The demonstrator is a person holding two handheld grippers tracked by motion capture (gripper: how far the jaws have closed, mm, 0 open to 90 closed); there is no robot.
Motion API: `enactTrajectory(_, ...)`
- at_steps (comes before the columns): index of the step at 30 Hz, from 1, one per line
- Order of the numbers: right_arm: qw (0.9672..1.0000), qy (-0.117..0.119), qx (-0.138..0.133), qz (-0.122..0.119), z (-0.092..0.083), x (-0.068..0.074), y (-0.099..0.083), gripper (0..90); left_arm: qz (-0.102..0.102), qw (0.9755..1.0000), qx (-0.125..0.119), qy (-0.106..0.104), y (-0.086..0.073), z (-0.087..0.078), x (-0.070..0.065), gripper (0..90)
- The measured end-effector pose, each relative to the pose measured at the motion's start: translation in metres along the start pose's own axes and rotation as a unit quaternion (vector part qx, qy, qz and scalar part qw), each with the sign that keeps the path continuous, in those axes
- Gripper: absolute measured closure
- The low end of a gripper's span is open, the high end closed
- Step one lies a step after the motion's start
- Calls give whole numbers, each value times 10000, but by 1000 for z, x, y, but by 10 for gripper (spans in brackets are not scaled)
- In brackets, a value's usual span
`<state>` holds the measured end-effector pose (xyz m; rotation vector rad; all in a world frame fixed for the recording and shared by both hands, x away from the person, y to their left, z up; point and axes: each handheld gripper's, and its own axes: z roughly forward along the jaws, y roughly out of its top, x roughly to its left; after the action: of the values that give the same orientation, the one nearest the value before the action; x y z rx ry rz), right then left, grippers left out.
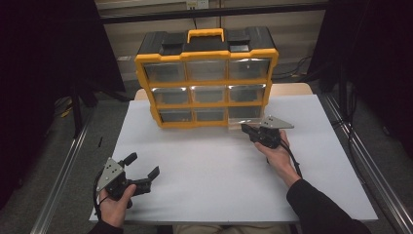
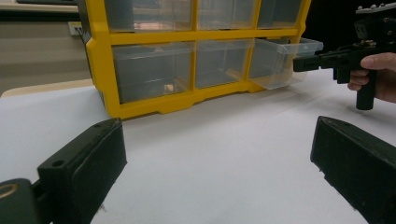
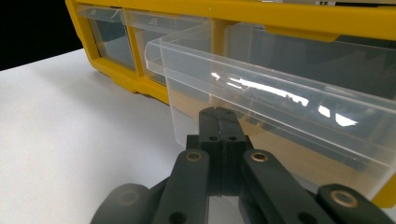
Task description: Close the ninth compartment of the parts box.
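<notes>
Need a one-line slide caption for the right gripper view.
Shut right gripper at the front of the pulled-out clear drawer in the yellow organizer.

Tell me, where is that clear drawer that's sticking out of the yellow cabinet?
The clear drawer is pulled partway out of the bottom row's right end of the yellow cabinet, above the white table, with the right gripper shut at its front.

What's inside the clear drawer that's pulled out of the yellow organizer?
The clear drawer at the right gripper looks empty through its walls; glare and the gripper hide part of its floor.
</notes>
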<state>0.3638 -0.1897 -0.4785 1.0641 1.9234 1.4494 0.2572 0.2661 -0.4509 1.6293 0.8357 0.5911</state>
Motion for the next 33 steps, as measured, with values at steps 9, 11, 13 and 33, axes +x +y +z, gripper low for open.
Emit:
enactTrajectory(9, 10000, -24, -6, -29, 6, -3, 5, 900, -48, 10000, -1, 12, 0, 0, 0, 32)
enactTrajectory(11, 10000, -18, -7, -21, 6, -3, 5, 900, -40, 10000, 3, 15, 0, 0, 0, 32)
enactTrajectory(13, 10000, -32, -11, -22, 6, -3, 5, 900, -58, 10000, -11, 9, 0, 0, 0, 32)
enactTrajectory(33, 9999, -89, -1, -63, 12, -5, 3, 900, -59, 10000, -18, 16, 0, 0, 0, 32)
